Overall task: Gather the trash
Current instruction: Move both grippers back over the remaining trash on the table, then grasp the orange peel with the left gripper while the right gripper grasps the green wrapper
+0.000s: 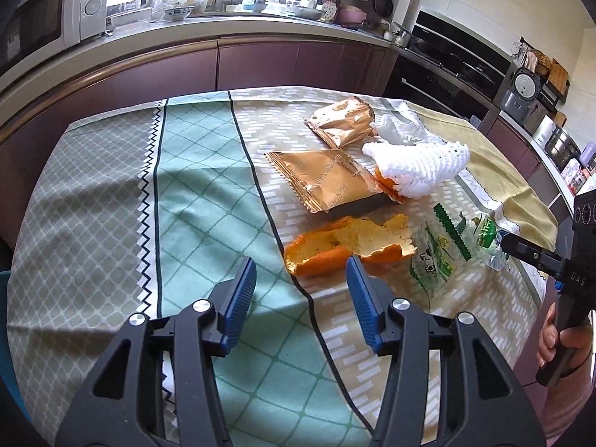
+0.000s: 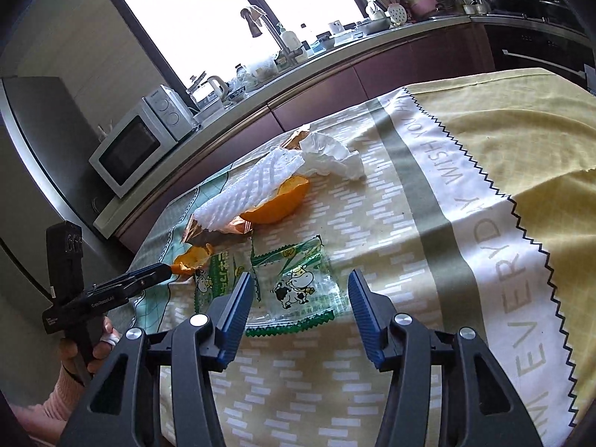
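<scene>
the left gripper [image 1: 301, 294], jaws half apart and empty, sits just short of the stiff, light orange peel [image 1: 346, 247] at its 1 o'clock, best pinched on a curled edge, while the right gripper [image 2: 298, 309], equally empty, frames the flimsy, slippery cow-print wrapper [image 2: 294, 290].

tablecloth [image 1: 193, 171]: matt woven cloth | gold wrappers [image 1: 327, 180]: glossy foil | net [image 1: 421, 165]: white foam | cow wrapper [image 2: 294, 290]: clear shiny plastic
</scene>
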